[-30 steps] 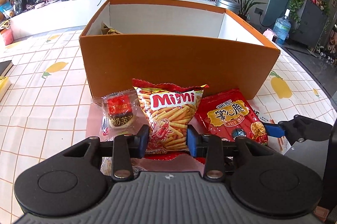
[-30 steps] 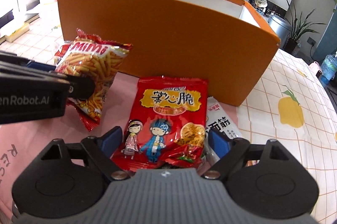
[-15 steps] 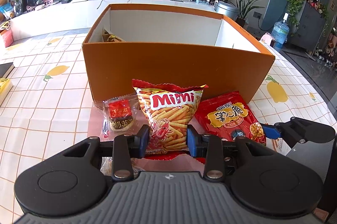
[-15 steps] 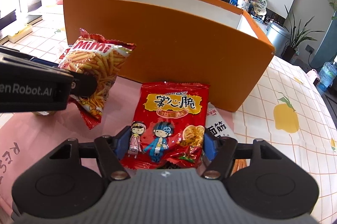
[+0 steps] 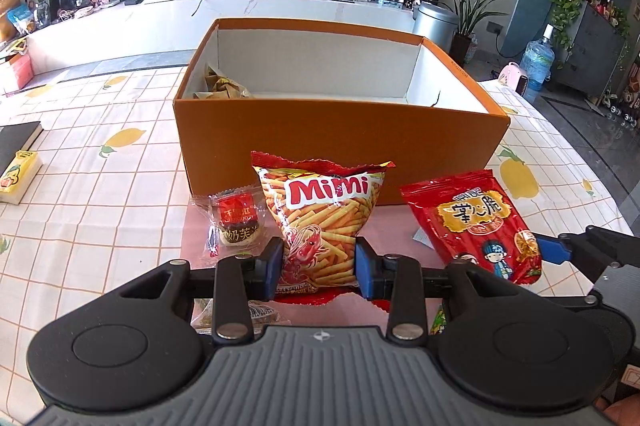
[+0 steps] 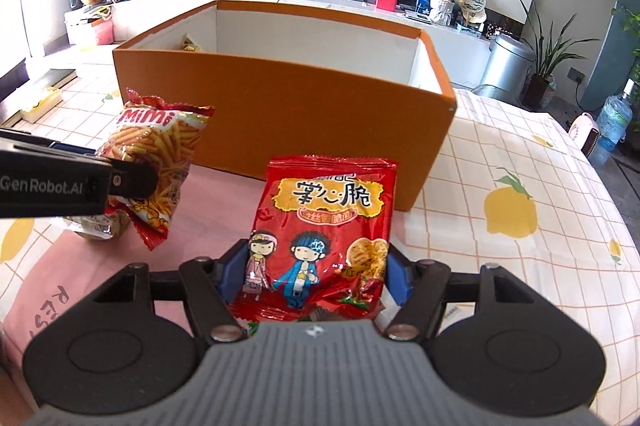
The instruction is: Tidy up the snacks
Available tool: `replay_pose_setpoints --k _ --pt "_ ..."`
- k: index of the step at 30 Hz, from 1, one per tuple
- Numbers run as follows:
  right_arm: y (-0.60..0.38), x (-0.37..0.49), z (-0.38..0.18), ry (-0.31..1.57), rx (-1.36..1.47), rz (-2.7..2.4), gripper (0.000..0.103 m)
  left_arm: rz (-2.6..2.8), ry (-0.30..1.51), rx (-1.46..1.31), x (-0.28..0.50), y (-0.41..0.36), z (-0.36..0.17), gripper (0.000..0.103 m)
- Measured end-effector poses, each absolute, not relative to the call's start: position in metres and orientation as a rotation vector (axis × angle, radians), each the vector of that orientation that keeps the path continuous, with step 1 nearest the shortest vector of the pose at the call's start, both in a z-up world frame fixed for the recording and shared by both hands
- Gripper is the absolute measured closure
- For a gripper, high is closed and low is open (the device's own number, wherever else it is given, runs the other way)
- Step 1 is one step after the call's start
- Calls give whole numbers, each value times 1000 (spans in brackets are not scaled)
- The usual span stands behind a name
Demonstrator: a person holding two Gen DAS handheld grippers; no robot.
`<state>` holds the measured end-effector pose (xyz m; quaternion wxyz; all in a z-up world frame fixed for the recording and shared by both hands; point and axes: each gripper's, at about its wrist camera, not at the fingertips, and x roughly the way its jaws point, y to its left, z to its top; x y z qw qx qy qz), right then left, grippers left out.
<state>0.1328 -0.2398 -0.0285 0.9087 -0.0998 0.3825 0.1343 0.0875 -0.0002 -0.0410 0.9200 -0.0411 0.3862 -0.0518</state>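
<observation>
My left gripper (image 5: 318, 266) is shut on the Mimi fries bag (image 5: 322, 222) and holds it upright, lifted off the table in front of the orange box (image 5: 340, 142). My right gripper (image 6: 316, 278) is shut on the red crisp-noodle bag (image 6: 324, 226), also lifted. The Mimi bag (image 6: 154, 154) and the left gripper's finger show at the left of the right wrist view. The red bag (image 5: 478, 226) shows at the right of the left wrist view. The box (image 6: 280, 110) is open-topped, with a few wrapped snacks (image 5: 224, 86) in its left corner.
A small wrapped pastry (image 5: 236, 222) lies on the pink mat (image 6: 216, 210) beside the box. More packets lie under my grippers. A yellow pack (image 5: 18, 178) and a dark book (image 5: 18, 142) lie at the table's left. The tablecloth has a lemon pattern.
Both grippers have risen, so the box interior now shows. The right gripper has closed on the red bag and lifted it. The left keeps hold of the Mimi bag.
</observation>
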Motion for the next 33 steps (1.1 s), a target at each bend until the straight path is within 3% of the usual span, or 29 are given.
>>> replay_pose_setpoints --k 15,33 --pt "-254 127 44 652 -205 279 37 -117 731 -15 93 -12 6 62" --pt "-237 191 101 529 -352 296 37 -91 651 58 135 -10 47 62"
